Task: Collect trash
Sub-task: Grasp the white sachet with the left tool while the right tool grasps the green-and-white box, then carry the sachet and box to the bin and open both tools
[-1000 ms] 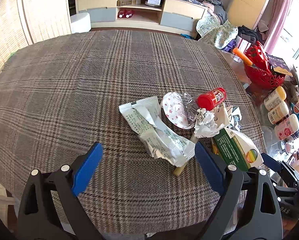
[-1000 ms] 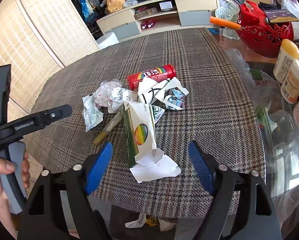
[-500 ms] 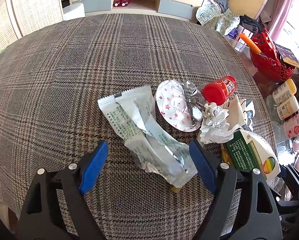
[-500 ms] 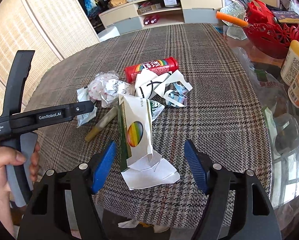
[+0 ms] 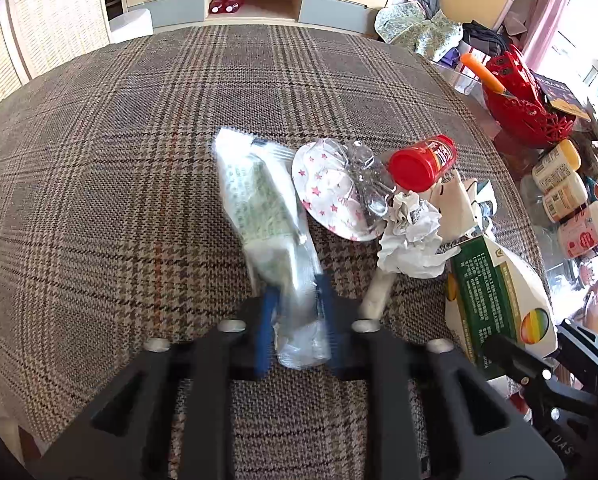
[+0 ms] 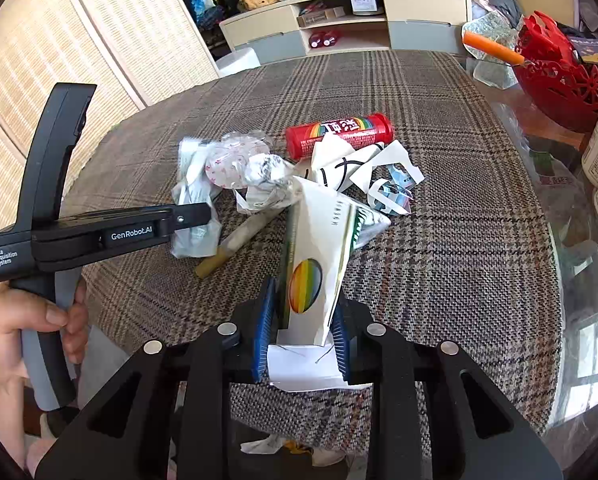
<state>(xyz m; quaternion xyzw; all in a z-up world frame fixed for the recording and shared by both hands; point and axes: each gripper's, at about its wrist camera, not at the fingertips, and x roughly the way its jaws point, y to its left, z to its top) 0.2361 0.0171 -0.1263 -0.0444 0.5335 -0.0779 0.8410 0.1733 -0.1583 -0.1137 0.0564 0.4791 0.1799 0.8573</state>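
So the trash pile sits on the plaid tablecloth [image 5: 99,168], bunched right of centre in the left wrist view and around the middle of the right wrist view.

The left gripper [image 5: 295,328] has its blue pads pressed in on the near end of the silvery snack wrapper [image 5: 267,216], low in the centre of the frame. The wrapper runs up and away from the fingers toward the middle, a bit motion-blurred. Just right of it lies the star-print paper cup [image 5: 331,196], flattened, with crinkly clear plastic on top of it, and the red tube [image 5: 423,164] sits right behind that. A crumpled white tissue [image 5: 411,232] lies below the tube, with a tan stick [image 5: 375,292] poking out from under it.

The right gripper [image 6: 303,336] is pinching the white and green carton [image 6: 315,256] with the rainbow oval, bottom centre of its own view; the carton's torn flap hangs down between the pads. In the left wrist view that same carton shows up at the lower right edge. Behind it are torn white paper scraps [image 6: 359,164] and the red tube, lying on its side.

At upper right of both views there's a red basket [image 6: 559,76], off the cloth.
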